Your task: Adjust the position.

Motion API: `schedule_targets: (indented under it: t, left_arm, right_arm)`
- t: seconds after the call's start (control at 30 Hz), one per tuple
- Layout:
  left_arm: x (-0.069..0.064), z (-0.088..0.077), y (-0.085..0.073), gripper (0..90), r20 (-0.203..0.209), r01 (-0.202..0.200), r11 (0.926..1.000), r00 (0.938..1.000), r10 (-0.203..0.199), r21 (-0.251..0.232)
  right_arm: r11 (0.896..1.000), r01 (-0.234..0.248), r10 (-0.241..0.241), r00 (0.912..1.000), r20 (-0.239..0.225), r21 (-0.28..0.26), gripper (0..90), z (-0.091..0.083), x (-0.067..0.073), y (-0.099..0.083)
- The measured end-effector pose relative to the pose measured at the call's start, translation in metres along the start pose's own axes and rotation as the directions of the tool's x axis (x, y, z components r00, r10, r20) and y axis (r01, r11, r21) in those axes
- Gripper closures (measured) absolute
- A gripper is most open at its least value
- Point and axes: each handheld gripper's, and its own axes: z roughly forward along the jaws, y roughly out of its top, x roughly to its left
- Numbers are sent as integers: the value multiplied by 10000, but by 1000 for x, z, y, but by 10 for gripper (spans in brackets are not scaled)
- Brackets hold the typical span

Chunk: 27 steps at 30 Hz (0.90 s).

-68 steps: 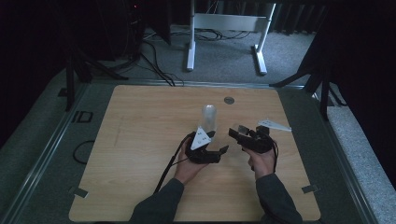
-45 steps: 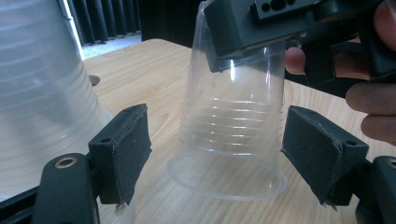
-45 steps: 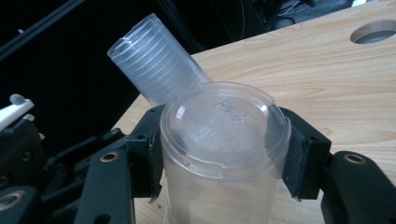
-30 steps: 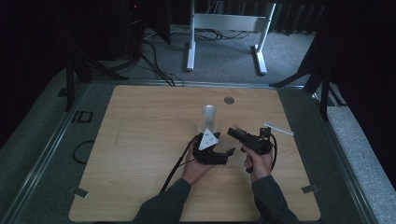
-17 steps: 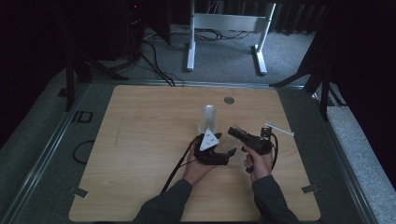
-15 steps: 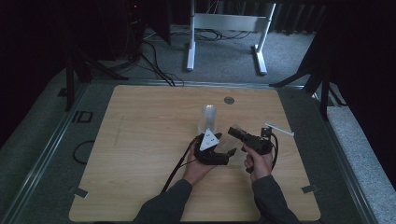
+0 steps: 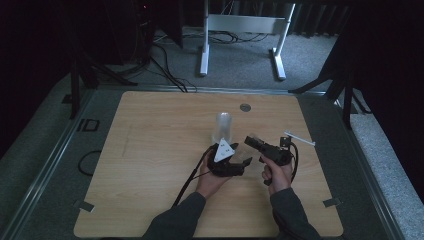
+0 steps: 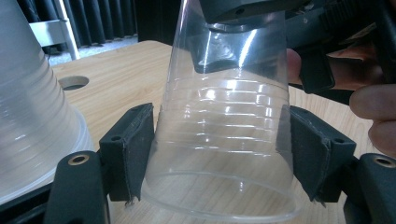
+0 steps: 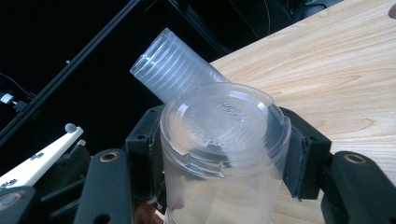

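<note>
A single clear plastic cup [image 8: 224,140] hangs between both grippers, just right of the table's middle in the high view. In the right gripper view my right gripper [image 9: 224,149] is shut on its closed base end [image 9: 224,126]. In the left gripper view my left gripper [image 8: 217,154] has just been closing, and its pads [image 8: 135,149] now lie against the cup's sides near the open rim. From above, the left gripper [image 7: 243,154] and right gripper [image 7: 252,142] meet tip to tip. A stack of clear cups [image 7: 223,127] stands upside down just behind them.
The wooden table [image 7: 150,165] has a round hole [image 7: 245,107] near its far edge. A white metal stand [image 7: 240,25] and cables lie on the floor beyond. Black cables trail from both grippers toward the person.
The left gripper's jaws have drawn in from wide apart onto the cup that the right gripper holds. Both hands stay where they were.
</note>
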Motion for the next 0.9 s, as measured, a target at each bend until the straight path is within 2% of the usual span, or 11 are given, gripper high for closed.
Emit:
schedule_targets:
  t: [0.3,0.47,0.8,0.9]
  left_arm:
    - [-1,0,0,286,-67,-97,9999,9999,98,33]
    - [-3,3,-1,227,-68,-144,9998,9999,145,122]
    - [-2,3,0,266,-159,-111,9998,9998,114,140]
    - [-2,2,0,268,-138,-154,9998,9998,156,144]
  right_arm:
    - [10000,-2,2,10000,-48,-20,406,0,0,0]
    - [10000,-12,12,9999,-101,12,409,1,1,0]
    - [10000,-57,57,9998,-208,0,410,0,1,1]
    - [10000,60,-60,9997,-249,12,394,1,1,1]
